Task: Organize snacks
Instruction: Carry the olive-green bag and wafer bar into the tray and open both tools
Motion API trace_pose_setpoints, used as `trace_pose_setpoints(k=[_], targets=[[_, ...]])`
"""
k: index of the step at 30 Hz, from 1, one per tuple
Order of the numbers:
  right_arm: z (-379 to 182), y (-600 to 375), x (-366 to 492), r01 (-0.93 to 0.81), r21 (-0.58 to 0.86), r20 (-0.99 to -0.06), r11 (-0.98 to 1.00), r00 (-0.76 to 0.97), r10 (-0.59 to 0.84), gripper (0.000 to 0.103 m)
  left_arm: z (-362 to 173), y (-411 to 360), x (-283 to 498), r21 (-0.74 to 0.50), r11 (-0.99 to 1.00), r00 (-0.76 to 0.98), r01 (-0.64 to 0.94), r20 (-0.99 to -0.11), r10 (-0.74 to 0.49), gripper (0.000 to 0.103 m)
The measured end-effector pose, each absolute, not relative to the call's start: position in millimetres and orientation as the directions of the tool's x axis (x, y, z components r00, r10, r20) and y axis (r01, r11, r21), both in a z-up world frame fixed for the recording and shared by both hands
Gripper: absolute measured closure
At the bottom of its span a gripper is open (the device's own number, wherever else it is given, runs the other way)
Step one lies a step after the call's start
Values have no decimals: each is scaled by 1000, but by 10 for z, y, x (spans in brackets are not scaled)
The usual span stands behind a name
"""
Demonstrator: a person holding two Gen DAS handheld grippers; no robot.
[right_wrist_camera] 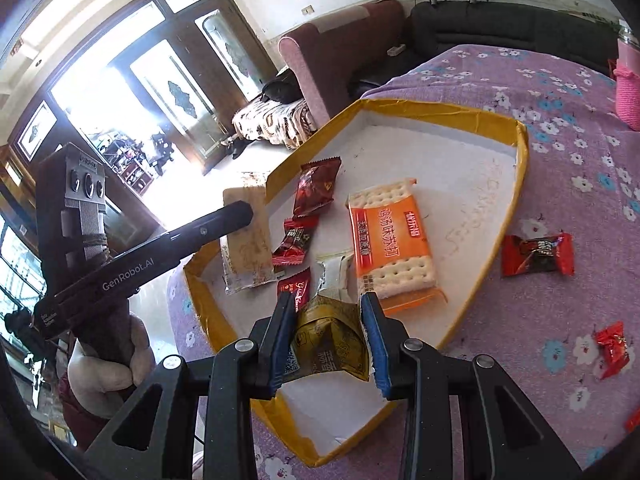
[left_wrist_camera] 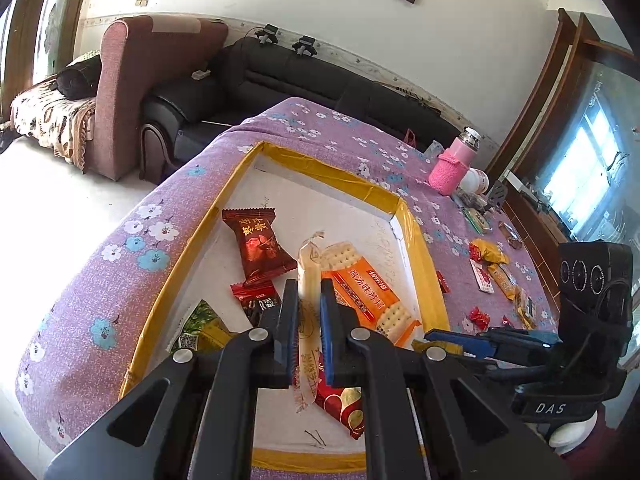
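A shallow white box with yellow-taped rim (left_wrist_camera: pixel 320 166) (right_wrist_camera: pixel 500 116) lies on the purple flowered table. My left gripper (left_wrist_camera: pixel 309 292) is shut on a long pale clear-wrapped snack (left_wrist_camera: pixel 308 276), held above the box; it also shows in the right wrist view (right_wrist_camera: pixel 246 240). My right gripper (right_wrist_camera: pixel 329 308) is shut on a gold snack packet (right_wrist_camera: pixel 328 336) over the box's near edge. Inside the box lie an orange cracker pack (left_wrist_camera: pixel 366 288) (right_wrist_camera: pixel 390 240), a dark red packet (left_wrist_camera: pixel 258 244) (right_wrist_camera: pixel 316 186), a small red candy (right_wrist_camera: pixel 294 240) and a green packet (left_wrist_camera: pixel 200 326).
Loose snacks lie on the cloth outside the box: a red candy (right_wrist_camera: pixel 538 254), a smaller red one (right_wrist_camera: pixel 612 346), and several packets (left_wrist_camera: pixel 496 268) at the right. A pink-sleeved bottle (left_wrist_camera: pixel 454 162) stands at the far edge. Sofas (left_wrist_camera: pixel 280 72) stand behind the table.
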State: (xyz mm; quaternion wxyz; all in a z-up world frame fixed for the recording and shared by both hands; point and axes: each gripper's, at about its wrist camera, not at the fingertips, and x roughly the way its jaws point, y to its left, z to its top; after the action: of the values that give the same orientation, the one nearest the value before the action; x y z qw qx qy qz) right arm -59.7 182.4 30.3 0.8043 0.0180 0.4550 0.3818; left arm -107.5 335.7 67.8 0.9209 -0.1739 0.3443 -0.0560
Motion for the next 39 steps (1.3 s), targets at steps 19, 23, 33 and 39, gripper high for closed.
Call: trace_pose_setpoints(k=[19,23,33,39], targets=[[175,1959,-139,-541,282,-776,792,357,520,69,522,3167,-675,-314,949,698,-20,-684,-212,95],[198,1995,-44,-535,245,-780,809,387,492,69,516,3161,-582,-300,953,686,-46,-703,-188,95],[304,1939,-333,-577,266,-766,772,359,532,65,708,3223,-798,-317,943,739,-101,-658,-143,61],[342,1820,-532,-569,287,-741,771,378,555,56,891,3247,-1073,-243,938,741,-248,-671,22,31]])
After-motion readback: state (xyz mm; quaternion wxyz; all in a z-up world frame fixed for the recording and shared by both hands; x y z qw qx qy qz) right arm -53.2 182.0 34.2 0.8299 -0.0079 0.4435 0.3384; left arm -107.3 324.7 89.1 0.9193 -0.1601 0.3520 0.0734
